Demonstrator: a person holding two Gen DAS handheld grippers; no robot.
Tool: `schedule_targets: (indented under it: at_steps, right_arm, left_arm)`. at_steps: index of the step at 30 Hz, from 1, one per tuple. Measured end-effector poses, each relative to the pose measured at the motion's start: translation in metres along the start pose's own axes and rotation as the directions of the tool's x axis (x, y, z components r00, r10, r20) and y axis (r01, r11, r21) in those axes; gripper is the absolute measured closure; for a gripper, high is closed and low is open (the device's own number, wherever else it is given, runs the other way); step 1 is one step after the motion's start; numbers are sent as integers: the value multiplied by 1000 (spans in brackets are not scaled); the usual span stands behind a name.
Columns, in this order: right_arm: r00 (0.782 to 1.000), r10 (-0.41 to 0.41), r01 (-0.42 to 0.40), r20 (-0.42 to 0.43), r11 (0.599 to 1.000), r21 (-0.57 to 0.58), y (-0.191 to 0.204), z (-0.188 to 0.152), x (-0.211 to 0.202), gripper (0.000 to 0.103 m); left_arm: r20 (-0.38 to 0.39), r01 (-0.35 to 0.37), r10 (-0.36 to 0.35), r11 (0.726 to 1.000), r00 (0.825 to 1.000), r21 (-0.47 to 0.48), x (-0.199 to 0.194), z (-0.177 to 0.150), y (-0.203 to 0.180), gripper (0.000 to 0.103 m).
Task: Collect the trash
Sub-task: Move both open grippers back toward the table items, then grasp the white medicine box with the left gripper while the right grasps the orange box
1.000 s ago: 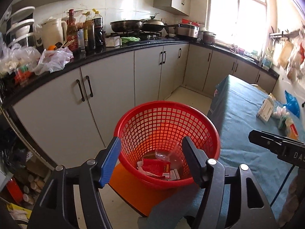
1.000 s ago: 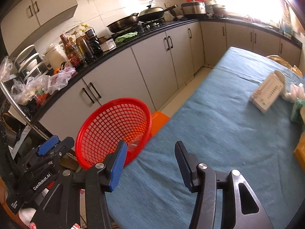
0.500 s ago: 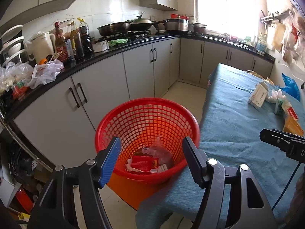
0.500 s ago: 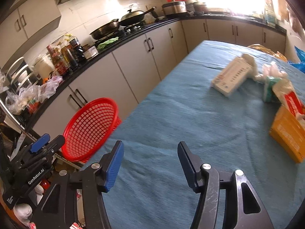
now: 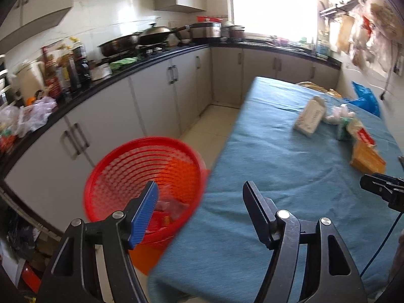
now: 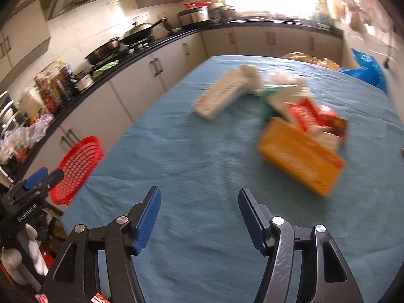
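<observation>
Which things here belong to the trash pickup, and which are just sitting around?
Job:
round red plastic mesh basket
orange flat carton
white printed box
red-and-white packet

Lying about:
dark frying pans
sauce bottles
blue plastic bag

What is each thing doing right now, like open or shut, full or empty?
Left gripper: open, holding nothing.
Right gripper: open, holding nothing.
Red plastic mesh basket: upright, some trash inside.
Orange cardboard box: lying on the blue tablecloth.
White cardboard box: lying flat.
</observation>
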State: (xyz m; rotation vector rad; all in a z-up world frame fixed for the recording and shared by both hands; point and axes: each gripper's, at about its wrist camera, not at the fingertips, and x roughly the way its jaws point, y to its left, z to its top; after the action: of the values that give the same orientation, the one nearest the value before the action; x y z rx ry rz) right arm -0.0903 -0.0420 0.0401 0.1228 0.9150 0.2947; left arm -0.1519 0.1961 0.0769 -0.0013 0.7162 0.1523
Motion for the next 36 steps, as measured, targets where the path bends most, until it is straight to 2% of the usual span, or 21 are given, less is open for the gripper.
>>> schedule_targets:
  at_steps: [4,8,12,15,17,19,23,29,36]
  right_arm:
    - [998,-66,66,16,997,38,-39,-4,-20,28]
    - [992,-120,117,35,990,77,-72,-4,-34,25]
    - [991,-129,124,40,987,105,-95,-1,-36,21]
    - [990,-134,131,35,988,76,-104,5,-28,18]
    - [991,-134,133,28,990,44,-108,10,-20,17]
    - [992,-124,124,27,992,-2,-108,16,-13,14]
    - [994,-114,114,7,986,-118,-101,28,8,13]
    - [996,-74,65,-41,981,-184,-97,38,34,13]
    - [996,-73,59,-57,976,-211,-89,39,48,13]
  left_arm:
    - [-20,109,-109,994,994,20,11,13,-24,33]
    - [-45,201,-198,977,979,70,29,33,-55,31]
    - [-80,283,-276,954,958,99,55,55,-86,29]
    - [-127,311,-298,946,946,90,78,69,-103,28]
    - [-165,341,-324,936,931,85,97,80,-118,28]
    - [-181,349,-328,932,927,101,111,89,-133,28]
    - [-180,336,-304,922,936,190,138,105,-164,27]
    - [-184,325,-282,902,942,285,181,122,-194,26]
    - [-234,368,-306,880,923,301,212,119,-207,25]
